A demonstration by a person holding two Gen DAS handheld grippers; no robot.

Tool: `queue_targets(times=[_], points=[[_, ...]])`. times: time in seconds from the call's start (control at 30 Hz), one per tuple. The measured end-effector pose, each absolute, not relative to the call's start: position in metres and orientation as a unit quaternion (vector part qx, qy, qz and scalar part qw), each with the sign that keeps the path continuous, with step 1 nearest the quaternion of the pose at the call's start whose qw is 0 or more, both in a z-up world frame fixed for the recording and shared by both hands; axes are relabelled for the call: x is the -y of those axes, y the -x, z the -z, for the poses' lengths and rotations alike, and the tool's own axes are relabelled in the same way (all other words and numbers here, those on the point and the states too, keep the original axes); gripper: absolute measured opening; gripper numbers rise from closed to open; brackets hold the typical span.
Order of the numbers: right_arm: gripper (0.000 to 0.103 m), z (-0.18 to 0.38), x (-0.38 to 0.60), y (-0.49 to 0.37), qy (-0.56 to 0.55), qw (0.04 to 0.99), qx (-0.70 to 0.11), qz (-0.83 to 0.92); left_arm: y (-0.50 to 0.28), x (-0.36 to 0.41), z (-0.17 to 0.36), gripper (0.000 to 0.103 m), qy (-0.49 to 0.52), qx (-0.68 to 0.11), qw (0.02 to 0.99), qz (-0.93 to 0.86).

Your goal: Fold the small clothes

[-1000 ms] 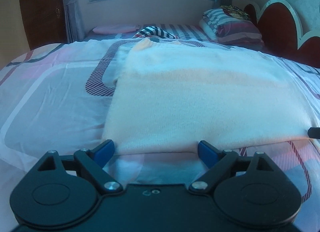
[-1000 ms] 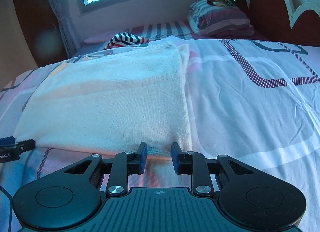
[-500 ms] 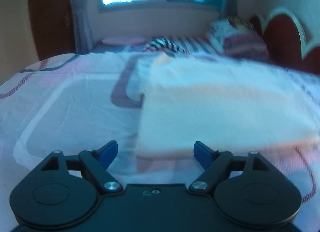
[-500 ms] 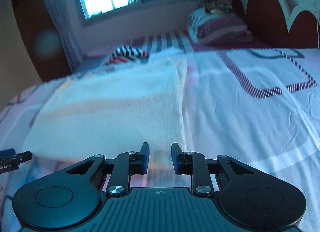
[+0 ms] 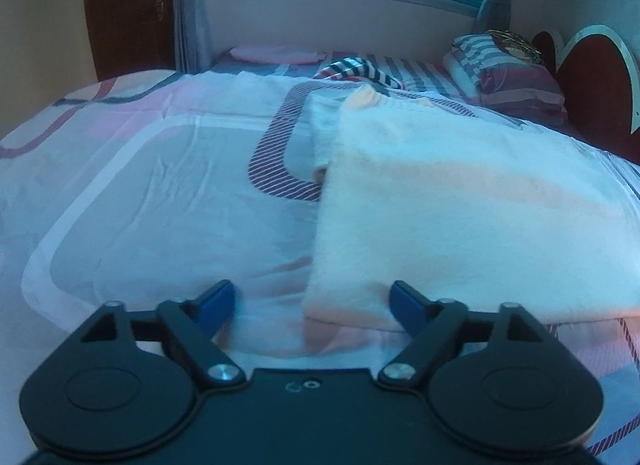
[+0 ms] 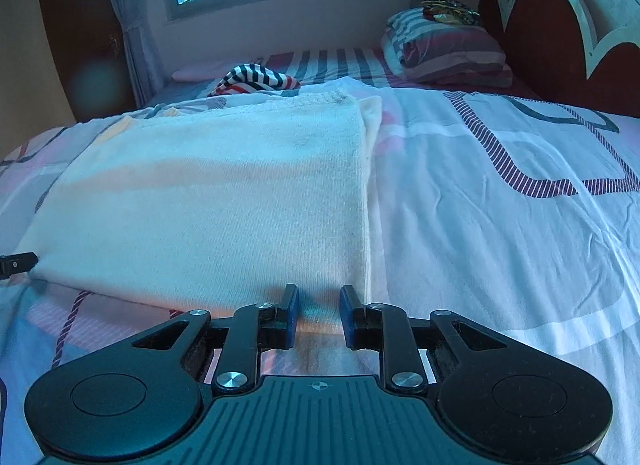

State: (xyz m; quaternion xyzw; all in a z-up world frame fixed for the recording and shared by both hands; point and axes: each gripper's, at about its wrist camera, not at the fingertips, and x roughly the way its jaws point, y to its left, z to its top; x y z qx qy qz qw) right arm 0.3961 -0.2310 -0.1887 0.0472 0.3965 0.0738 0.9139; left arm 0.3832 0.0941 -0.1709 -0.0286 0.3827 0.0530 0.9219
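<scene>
The soft, limp white garment [image 6: 208,201] should lift by its near corners: left gripper [image 5: 310,303] gapes empty at six o'clock, right gripper [image 6: 319,315] narrowly parted, holding nothing.

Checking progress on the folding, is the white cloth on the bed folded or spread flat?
Folded. The white cloth lies doubled, with a second layer's edge peeking out along its side, on the bedsheet.

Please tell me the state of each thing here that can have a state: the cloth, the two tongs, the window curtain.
White cloth: folded, lying flat on the bed.
Left tongs: open wide, jaws just opening, astride the cloth's near corner.
Right tongs: open narrowly, nothing gripped.
Curtain: drawn aside.
Striped garment: crumpled, unfolded.
</scene>
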Motion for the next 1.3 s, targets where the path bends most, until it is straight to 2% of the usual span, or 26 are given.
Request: queue_targets(times=[0.1,0.17,0.2,0.23,0.33,0.4,0.47,0.5,0.53,0.57,0.6,0.83,1.03,1.07,1.1,1.13,1.17,1.2,1.3], points=[[0.025,0.188,0.231,-0.396,-0.037,0.914,-0.397,-0.078,-0.38,-0.098,0.169,0.095,0.029,-0.39,0.919,-0.058],[0.041,0.185,0.23,-0.394,-0.039,0.913,-0.397,-0.083,-0.375,-0.1,0.165,0.095,0.038,-0.394,0.917,-0.06],[0.065,0.181,0.23,-0.39,-0.044,0.916,-0.39,-0.085,-0.371,-0.101,0.162,0.095,0.046,-0.39,0.918,-0.059],[0.075,0.177,0.231,-0.385,-0.045,0.922,-0.376,-0.082,-0.367,-0.102,0.16,0.095,0.053,-0.387,0.919,-0.058],[0.075,0.168,0.231,-0.373,-0.046,0.929,-0.358,-0.085,-0.356,-0.101,0.153,0.092,0.079,-0.383,0.919,-0.05],[0.075,0.163,0.23,-0.368,-0.048,0.932,-0.35,-0.084,-0.349,-0.102,0.151,0.082,0.118,-0.383,0.915,-0.035],[0.075,0.158,0.228,-0.366,-0.049,0.934,-0.343,-0.086,-0.345,-0.105,0.154,0.064,0.181,-0.384,0.905,-0.014],[0.075,0.155,0.227,-0.365,-0.053,0.935,-0.338,-0.09,-0.343,-0.109,0.157,0.062,0.225,-0.381,0.897,-0.006],[0.069,0.152,0.225,-0.365,-0.056,0.937,-0.331,-0.094,-0.342,-0.112,0.162,0.059,0.269,-0.377,0.886,-0.009],[0.059,0.149,0.223,-0.364,-0.06,0.94,-0.321,-0.098,-0.341,-0.116,0.168,0.059,0.311,-0.374,0.873,-0.015],[0.04,0.145,0.222,-0.364,-0.065,0.942,-0.313,-0.103,-0.339,-0.119,0.173,0.059,0.345,-0.366,0.864,-0.018],[0.038,0.142,0.206,-0.385,-0.078,0.937,-0.315,-0.125,-0.356,-0.131,0.196,0.059,0.481,-0.309,0.82,-0.03],[0.035,0.155,0.192,-0.416,-0.091,0.934,-0.316,-0.138,-0.377,-0.115,0.202,0.057,0.486,-0.266,0.831,-0.045],[0.031,0.158,0.188,-0.423,-0.091,0.933,-0.319,-0.142,-0.382,-0.113,0.203,0.054,0.483,-0.262,0.834,-0.045],[0.019,0.16,0.185,-0.431,-0.092,0.931,-0.322,-0.148,-0.388,-0.114,0.204,0.05,0.488,-0.259,0.832,-0.045],[0.01,0.162,0.18,-0.438,-0.092,0.928,-0.325,-0.156,-0.394,-0.117,0.207,0.037,0.495,-0.258,0.828,-0.047],[0.007,0.165,0.174,-0.446,-0.091,0.926,-0.327,-0.162,-0.401,-0.121,0.212,0.019,0.506,-0.263,0.82,-0.051],[0.006,0.166,0.168,-0.454,-0.088,0.925,-0.328,-0.168,-0.406,-0.125,0.219,0.009,0.518,-0.267,0.811,-0.056],[0.006,0.17,0.153,-0.474,-0.087,0.925,-0.327,-0.174,-0.413,-0.126,0.224,0.006,0.513,-0.265,0.815,-0.052]])
